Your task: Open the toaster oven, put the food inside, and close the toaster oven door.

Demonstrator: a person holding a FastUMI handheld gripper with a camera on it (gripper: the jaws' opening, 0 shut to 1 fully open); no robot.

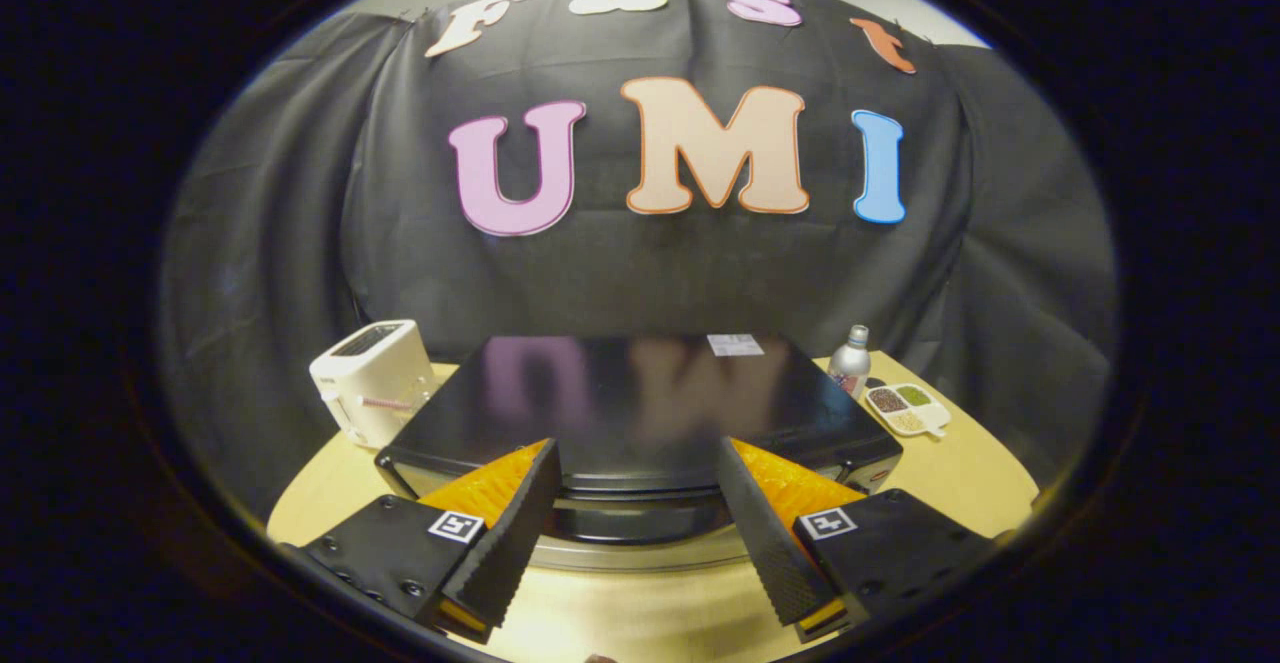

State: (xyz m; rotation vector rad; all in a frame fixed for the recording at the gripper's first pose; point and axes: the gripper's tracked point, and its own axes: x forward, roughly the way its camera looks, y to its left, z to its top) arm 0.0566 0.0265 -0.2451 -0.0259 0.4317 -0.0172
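The black toaster oven (640, 398) stands on the light wooden table (960, 478), and I look down on its glossy top from the front. My gripper (637, 446) is open, its fingertips spread wide over the oven's top front edge with nothing between them. Below that edge, between the fingers, I see the dark door glass (640, 523) and a silvery handle bar (640, 553). From this angle I cannot tell whether the door is fully closed.
A white slot toaster (370, 378) stands to the left of the oven. To its right are a silver bottle (850, 355) and a small white divided dish (908, 408) with dark, green and pale contents. The black cloth wall hangs behind.
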